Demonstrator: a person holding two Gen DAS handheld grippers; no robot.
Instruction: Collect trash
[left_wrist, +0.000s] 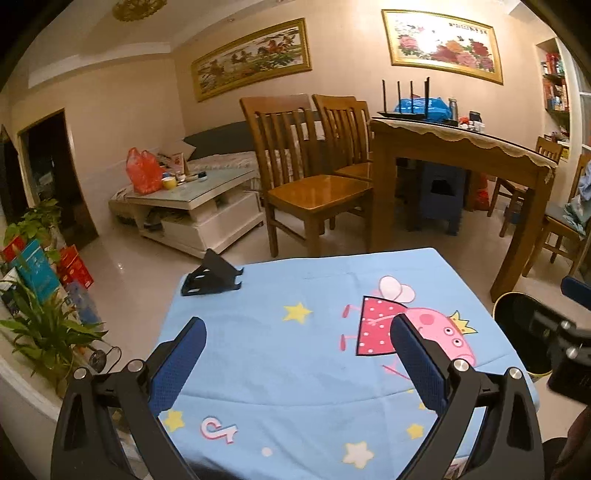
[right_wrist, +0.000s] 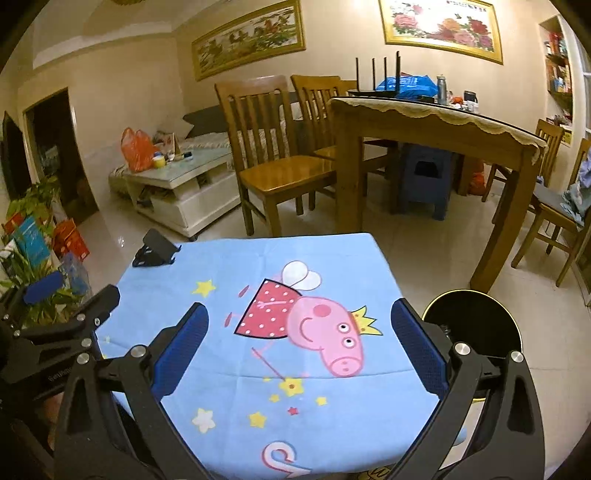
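A small table with a blue cartoon-pig cloth (left_wrist: 295, 350) (right_wrist: 229, 354) lies below both grippers. No loose trash shows on it. A black round bin with a gold rim (right_wrist: 476, 321) stands on the floor at the table's right side; it also shows in the left wrist view (left_wrist: 517, 317). My left gripper (left_wrist: 298, 363) is open and empty above the cloth's near half. My right gripper (right_wrist: 298, 350) is open and empty above the pig print. The right gripper's body shows at the right edge of the left wrist view (left_wrist: 565, 332).
A black phone stand (left_wrist: 210, 275) (right_wrist: 155, 251) sits at the cloth's far left corner. Wooden chairs (left_wrist: 310, 184) and a dining table (left_wrist: 461, 147) stand behind. A white coffee table (left_wrist: 192, 206) is far left. Potted plants (left_wrist: 40, 325) and boxes line the left.
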